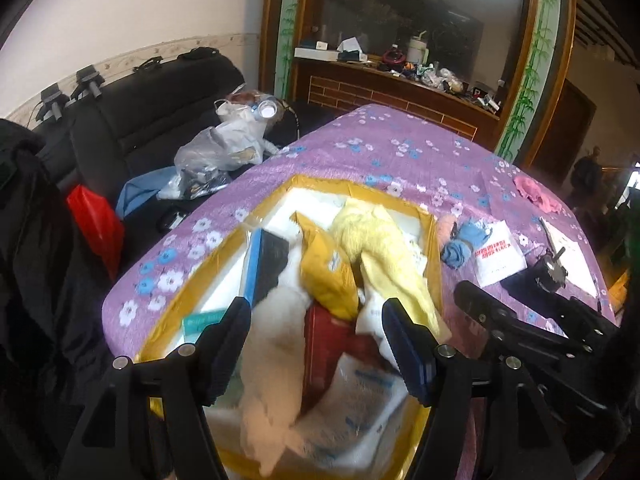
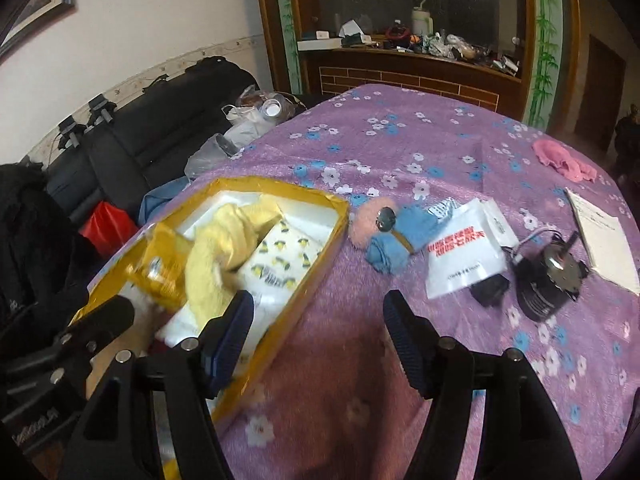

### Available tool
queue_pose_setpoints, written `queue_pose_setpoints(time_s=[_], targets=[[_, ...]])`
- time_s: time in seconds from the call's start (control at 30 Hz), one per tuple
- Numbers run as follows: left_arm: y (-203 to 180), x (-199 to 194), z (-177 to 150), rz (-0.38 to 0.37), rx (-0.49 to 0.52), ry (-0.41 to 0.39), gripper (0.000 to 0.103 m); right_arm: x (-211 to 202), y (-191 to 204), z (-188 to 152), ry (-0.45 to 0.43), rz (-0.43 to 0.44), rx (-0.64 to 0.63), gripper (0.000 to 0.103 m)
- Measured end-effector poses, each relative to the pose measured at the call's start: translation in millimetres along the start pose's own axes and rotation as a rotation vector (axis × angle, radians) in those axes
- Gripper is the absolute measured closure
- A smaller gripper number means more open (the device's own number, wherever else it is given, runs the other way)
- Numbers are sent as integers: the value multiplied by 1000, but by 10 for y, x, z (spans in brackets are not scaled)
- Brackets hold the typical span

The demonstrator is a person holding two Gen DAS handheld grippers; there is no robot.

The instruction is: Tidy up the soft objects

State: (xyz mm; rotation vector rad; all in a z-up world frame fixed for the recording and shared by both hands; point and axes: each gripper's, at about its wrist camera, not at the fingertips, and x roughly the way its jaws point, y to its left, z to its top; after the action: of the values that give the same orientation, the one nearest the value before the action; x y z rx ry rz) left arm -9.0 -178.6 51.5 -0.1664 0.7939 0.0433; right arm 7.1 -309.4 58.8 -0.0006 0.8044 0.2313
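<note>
A yellow-rimmed box (image 1: pixel 224 256) (image 2: pixel 320 256) lies on the purple flowered tablecloth (image 2: pixel 400 136). It holds a pale yellow towel (image 1: pixel 380 240) (image 2: pixel 216 256), a yellow pouch (image 1: pixel 328 272), a white fluffy cloth (image 1: pixel 272 352) and other items. My left gripper (image 1: pixel 316 320) is open and empty just above the box contents. My right gripper (image 2: pixel 318 316) is open and empty over the cloth beside the box's right edge. A blue cloth (image 2: pixel 396 240) (image 1: pixel 464 244) with a pink fluffy piece (image 2: pixel 368 220) lies right of the box. A pink cloth (image 2: pixel 560 160) (image 1: pixel 536 192) lies far right.
A white packet (image 2: pixel 464 256), a black round device (image 2: pixel 548 280) and a paper sheet (image 2: pixel 604 236) lie right of the blue cloth. A black sofa (image 1: pixel 132 120) with plastic bags (image 1: pixel 224 148) stands left of the table. A cluttered wooden cabinet (image 2: pixel 408 68) stands behind.
</note>
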Motion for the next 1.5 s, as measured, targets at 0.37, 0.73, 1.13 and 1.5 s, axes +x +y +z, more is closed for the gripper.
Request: queue_pose_setpoints(time_s=[0.37,0.73,1.13,1.5], targets=[[-187,-435,-155,25,7,-33,32,-394,-21,-198,-32,13,-8,29],[-295,-647,-189,21,18,-39,32,-581,-109,-267,-50,21,13,27],[-314,-583,-216,81,20,-52,32,-529,-159,-321,-31,3,22,27],[-250,-412,-246,103,44,-21,32,-377,-79,-346,0,-4,7,27]])
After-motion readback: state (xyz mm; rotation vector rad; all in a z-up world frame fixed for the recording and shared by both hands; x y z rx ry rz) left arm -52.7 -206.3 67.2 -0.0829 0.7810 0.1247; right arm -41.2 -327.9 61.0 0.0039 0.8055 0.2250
